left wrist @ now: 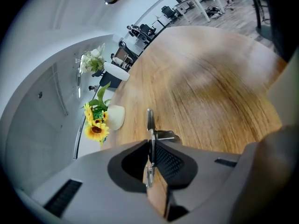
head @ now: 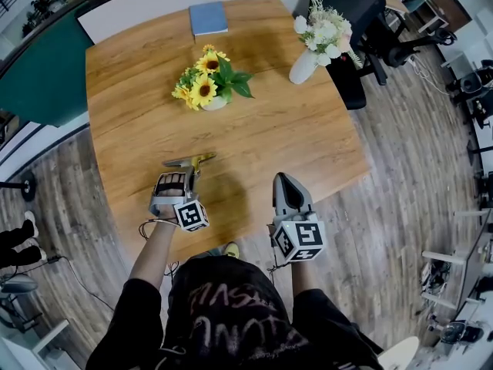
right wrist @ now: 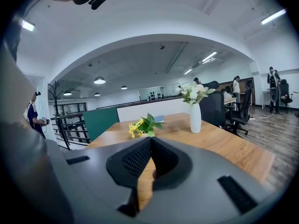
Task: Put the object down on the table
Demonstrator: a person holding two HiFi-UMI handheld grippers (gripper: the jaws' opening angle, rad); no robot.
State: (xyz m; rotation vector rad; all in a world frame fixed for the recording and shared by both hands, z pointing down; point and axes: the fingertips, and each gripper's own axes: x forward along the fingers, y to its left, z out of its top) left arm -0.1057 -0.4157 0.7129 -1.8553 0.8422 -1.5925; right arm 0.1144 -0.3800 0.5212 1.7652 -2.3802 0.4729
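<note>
As left tongs (left wrist: 150, 143) grip tool (left wrist: 149, 119), table (head: 293, 137) below

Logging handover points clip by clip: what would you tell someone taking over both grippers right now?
Left gripper: shut on a thin metal object, held over the near part of the wooden table; whether it touches the wood can't be told.
Right gripper: shut, nothing between its jaws, at the table's near edge.
Done: object gripped and over the table.
Left: set it on the bare wood and open the jaws.
The sunflower pot and white vase stand farther back.
</note>
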